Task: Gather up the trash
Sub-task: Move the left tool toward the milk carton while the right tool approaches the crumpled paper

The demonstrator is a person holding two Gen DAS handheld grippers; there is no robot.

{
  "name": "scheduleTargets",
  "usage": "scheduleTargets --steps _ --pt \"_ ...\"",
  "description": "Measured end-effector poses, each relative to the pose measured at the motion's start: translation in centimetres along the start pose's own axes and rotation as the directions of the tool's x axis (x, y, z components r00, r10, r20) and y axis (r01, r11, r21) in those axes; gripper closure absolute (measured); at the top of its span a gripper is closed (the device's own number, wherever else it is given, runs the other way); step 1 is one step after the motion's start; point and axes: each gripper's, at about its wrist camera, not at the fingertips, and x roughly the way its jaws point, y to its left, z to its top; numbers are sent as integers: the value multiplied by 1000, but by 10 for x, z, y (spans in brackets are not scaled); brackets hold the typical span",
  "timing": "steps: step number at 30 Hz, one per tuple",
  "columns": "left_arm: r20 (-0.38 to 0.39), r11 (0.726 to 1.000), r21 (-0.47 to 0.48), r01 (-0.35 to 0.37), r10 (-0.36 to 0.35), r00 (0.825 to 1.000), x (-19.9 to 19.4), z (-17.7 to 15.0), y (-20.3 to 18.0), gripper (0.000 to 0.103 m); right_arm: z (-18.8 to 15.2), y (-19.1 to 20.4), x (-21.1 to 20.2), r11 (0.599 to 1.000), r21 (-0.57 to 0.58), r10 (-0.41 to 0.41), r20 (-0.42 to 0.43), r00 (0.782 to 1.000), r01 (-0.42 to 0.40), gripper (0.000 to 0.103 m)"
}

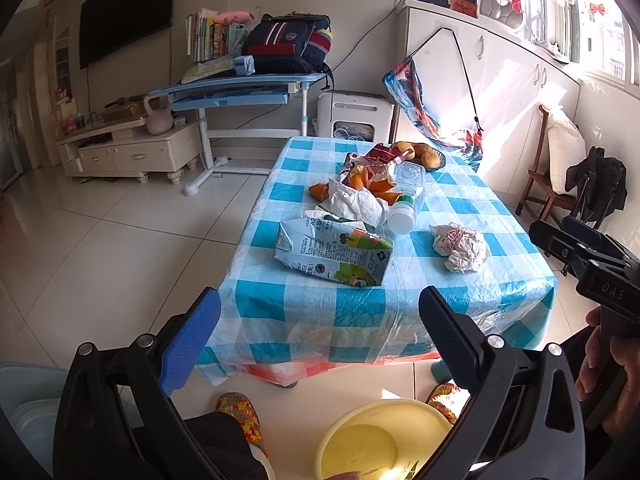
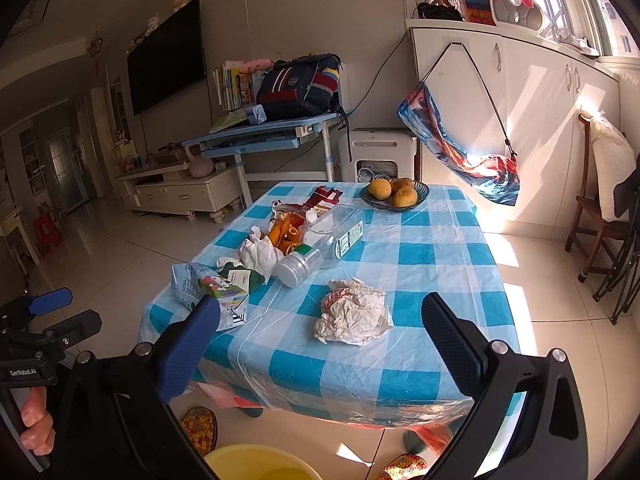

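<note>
My 2 grippers, left gripper and right gripper, hang spread and empty short of the blue-checked table. Nothing looks collected yet. Next I'd say: pinch the crumpled white paper wad and drop it into the yellow plastic basin below.

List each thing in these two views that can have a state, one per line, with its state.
Left tongs: open, empty.
Right tongs: open, empty.
Milk carton: lying flat, top torn open.
Plastic bottle: on its side, capped.
Paper wrapper: crumpled.
Orange peels: heaped.
Yellow bin: on the floor, open.
</note>
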Motion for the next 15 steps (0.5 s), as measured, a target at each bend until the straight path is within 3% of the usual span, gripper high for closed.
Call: scheduleTargets --steps 6,15 --pt "-50 999 -26 19 -21 999 16 6 3 7 3 -10 13 999 45 28 -47 998 -26 6" --pt "-42 999 -43 4 -6 999 25 16 1 7 0 -12 19 998 47 44 -79 996 -40 6"
